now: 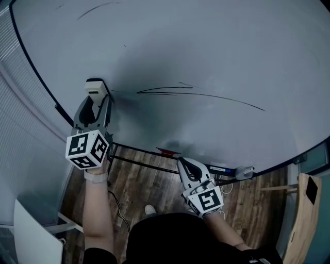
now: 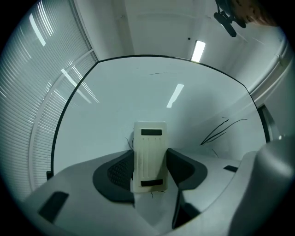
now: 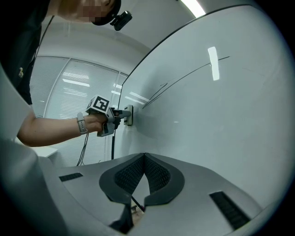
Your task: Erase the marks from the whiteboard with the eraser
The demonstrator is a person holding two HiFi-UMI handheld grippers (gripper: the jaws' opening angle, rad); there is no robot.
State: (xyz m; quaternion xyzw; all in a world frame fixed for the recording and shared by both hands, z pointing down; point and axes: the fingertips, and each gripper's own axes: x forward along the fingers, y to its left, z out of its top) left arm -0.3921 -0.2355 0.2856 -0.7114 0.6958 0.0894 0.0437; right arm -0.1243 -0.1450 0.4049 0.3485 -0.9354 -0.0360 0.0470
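Two grippers showed in head view. L gripper was up at the whiteboard, jaws clamped on the eraser. The eraser stood upright btwn the dark pads w/ its top end poking past them. L gripper view gave that grip plainly. Head view showed only the eraser's end at the jaw tips, on the board at approx 9 o'clock of the long marks, just beside their left ends.

R gripper view added the side-on look: eraser pressed against the board, w/ the hand and a wristband behind it.

R gripper hung lower, at approx 5 o'clock from the L one, near the board's bottom edge. Its jaws were closed tip to tip w/ nothing btwn them, readable only in its own view.

Head view also had a faint stroke at the board's 11 o'clock. Only head view showed a red item on the rail at the bottom edge and wood floor below. Only L gripper view showed a ceiling light at approx 1 o'clock. It also had window blinds at 9 o'clock and the marks at 3 o'clock of the eraser.
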